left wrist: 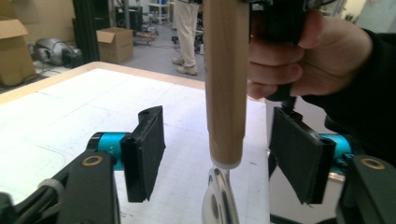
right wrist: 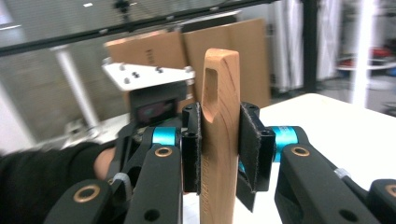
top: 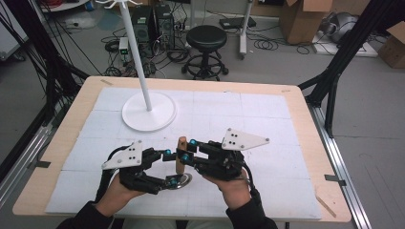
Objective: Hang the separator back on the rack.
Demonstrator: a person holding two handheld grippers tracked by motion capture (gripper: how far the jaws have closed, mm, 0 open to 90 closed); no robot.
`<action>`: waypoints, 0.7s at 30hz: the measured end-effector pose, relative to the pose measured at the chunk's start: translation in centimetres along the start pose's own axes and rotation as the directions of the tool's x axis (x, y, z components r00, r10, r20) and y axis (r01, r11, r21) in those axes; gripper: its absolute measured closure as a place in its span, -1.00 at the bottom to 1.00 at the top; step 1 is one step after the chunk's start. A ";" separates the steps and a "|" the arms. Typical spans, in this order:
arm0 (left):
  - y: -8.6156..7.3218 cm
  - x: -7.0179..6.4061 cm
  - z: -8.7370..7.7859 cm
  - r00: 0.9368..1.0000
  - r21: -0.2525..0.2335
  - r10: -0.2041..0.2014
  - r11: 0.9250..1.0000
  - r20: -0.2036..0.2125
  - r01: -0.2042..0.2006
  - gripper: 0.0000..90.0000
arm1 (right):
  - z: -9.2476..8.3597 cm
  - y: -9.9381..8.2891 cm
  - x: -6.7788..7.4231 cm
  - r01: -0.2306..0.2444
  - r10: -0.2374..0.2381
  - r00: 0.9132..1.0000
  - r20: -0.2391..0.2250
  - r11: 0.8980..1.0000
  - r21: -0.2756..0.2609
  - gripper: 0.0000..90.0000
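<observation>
Above the table, right gripper clamps upright handle.

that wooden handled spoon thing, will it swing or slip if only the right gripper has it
Probably stiff: the wooden handle stands straight between the right gripper pads. The shiny metal bowl below likely makes it bottom-heavy. Smooth wood might slip.

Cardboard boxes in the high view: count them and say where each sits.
2. One open cardboard box stands on the floor beyond the table's far right corner; another box sits at the right edge. More may be hidden outside the frame.
</observation>
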State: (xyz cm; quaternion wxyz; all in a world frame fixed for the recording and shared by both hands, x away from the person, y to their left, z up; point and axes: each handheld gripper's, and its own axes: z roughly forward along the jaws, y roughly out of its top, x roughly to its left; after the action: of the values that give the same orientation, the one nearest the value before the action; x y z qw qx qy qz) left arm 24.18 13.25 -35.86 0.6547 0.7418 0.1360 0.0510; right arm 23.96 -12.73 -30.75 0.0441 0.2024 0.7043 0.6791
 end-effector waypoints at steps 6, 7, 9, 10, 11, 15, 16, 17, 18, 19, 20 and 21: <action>0.1 0.1 -0.2 0.999 -0.014 -0.018 1.000 -0.039 0.018 0.03 | 0.4 -0.2 0.6 -0.008 0.007 0.996 0.090 1.000 0.005 0.60; 0.1 0.1 -0.2 0.999 -0.013 -0.019 1.000 -0.034 0.018 0.07 | 0.5 -0.3 0.6 -0.009 0.008 0.996 0.091 1.000 0.005 0.60; 0.1 0.1 -0.1 0.999 -0.008 -0.018 1.000 -0.030 0.018 0.12 | 0.7 -0.5 0.7 -0.017 0.017 0.996 0.088 1.000 0.005 0.60; 0.1 0.1 -0.1 0.999 -0.003 -0.018 1.000 -0.026 0.018 0.14 | 0.8 -0.5 0.7 -0.012 0.011 0.996 0.089 1.000 0.009 0.60; 0.0 0.1 0.0 1.000 0.001 -0.021 1.000 -0.021 0.021 0.18 | 0.9 -0.5 0.7 -0.011 0.009 0.996 0.087 1.000 0.013 0.60; 0.0 0.1 0.0 1.000 0.011 -0.024 1.000 -0.016 0.025 0.31 | 1.0 -0.6 0.8 -0.012 0.010 0.996 0.087 1.000 0.016 0.60; 0.0 0.1 0.0 1.000 0.013 -0.020 1.000 -0.018 0.020 0.38 | 1.0 -0.6 0.8 -0.013 0.012 0.996 0.091 1.000 0.016 0.60; 0.0 0.1 0.0 1.000 0.018 -0.020 1.000 -0.017 0.020 0.45 | 1.0 -0.7 0.8 -0.016 0.014 0.996 0.091 1.000 0.020 0.60; 0.0 0.1 0.0 1.000 0.020 -0.019 1.000 -0.023 0.019 0.53 | 1.0 -0.7 0.8 -0.018 0.016 0.996 0.093 1.000 0.018 0.60; 0.0 0.1 0.0 0.999 0.027 -0.019 0.999 -0.027 0.020 0.57 | 1.0 -0.7 0.8 -0.016 0.014 0.995 0.095 1.000 0.018 0.60; 0.0 0.1 0.0 0.999 0.033 -0.026 0.999 -0.031 0.027 0.59 | 1.1 -0.8 0.8 -0.017 0.015 0.995 0.097 1.000 0.020 0.59; 0.0 0.2 0.1 0.999 0.036 -0.029 0.999 -0.035 0.031 0.60 | 1.1 -0.8 0.9 -0.014 0.012 0.995 0.100 1.000 0.023 0.59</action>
State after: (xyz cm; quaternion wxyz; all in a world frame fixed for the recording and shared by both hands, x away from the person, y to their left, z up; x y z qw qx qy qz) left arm 24.34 13.25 -35.89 0.6393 0.7505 0.1594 0.0516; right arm 23.36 -11.38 -31.43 0.0725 0.2414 0.7079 0.6599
